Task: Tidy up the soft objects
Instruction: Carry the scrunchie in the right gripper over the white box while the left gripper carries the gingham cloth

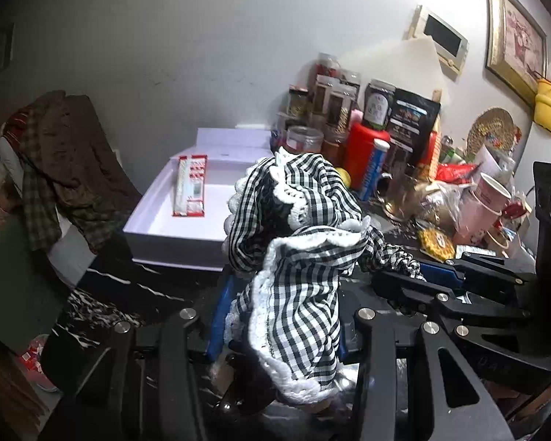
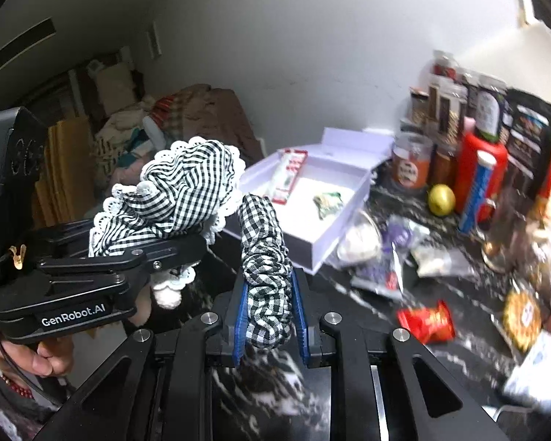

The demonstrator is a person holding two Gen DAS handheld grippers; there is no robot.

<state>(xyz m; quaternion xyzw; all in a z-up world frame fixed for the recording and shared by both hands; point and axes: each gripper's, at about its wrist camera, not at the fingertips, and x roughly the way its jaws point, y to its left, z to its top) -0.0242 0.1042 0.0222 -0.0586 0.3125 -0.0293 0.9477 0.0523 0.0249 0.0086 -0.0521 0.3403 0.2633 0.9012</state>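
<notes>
Right wrist view: gingham strap (image 2: 266, 275) pinched inside right claw (image 2: 270, 316).

dim room, overhead glare on wall (fisheye-bent edges), right side blurred

The tabletop (image 2: 367, 294) is of black marble with white veins. Behind the tabletop stands a plain white wall (image 1: 165, 36), lit by a strong light from above at the right. On this wall, above the tabletop's right end, hang a framed picture (image 1: 514, 36) and a small pale frame with a dark panel (image 1: 442, 35). A round woven mat (image 1: 490, 130) leans below the picture. To the left of the tabletop lies a pile of brown and checked cloth (image 1: 62, 161). Beyond this pile stand flat cardboard pieces (image 2: 66, 169).
</notes>
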